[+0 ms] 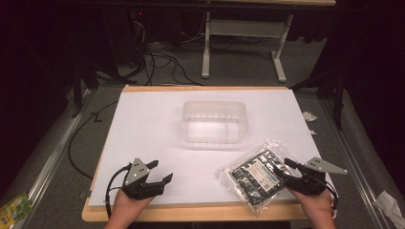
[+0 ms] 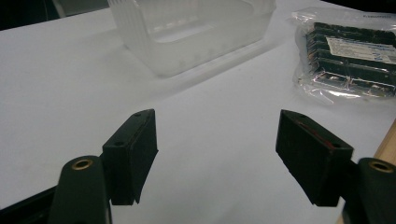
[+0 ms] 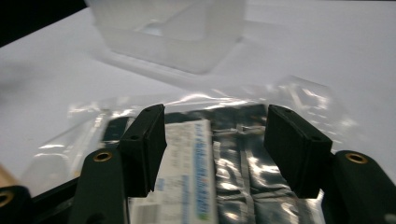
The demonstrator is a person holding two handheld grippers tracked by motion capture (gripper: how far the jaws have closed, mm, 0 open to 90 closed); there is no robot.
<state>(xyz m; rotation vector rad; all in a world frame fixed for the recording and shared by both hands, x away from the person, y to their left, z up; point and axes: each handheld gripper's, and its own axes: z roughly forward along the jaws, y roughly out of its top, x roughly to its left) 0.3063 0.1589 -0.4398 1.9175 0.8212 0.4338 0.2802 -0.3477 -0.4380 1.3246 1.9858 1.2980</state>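
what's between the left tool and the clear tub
Nothing: just bare white table between the left tool and the clear tub, seen in the high view and left gripper view.

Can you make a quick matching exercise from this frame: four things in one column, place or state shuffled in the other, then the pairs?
Things:
1. tub
2. packet
3. left tool
4. right tool

Places or states:
A. open, over bare white board, near left corner
B. clear, nothing in it, middle of the board
C. open, over the packet's near edge
D. flat on the board, near right, dark contents with a white label

Pairs: 1-B, 2-D, 3-A, 4-C
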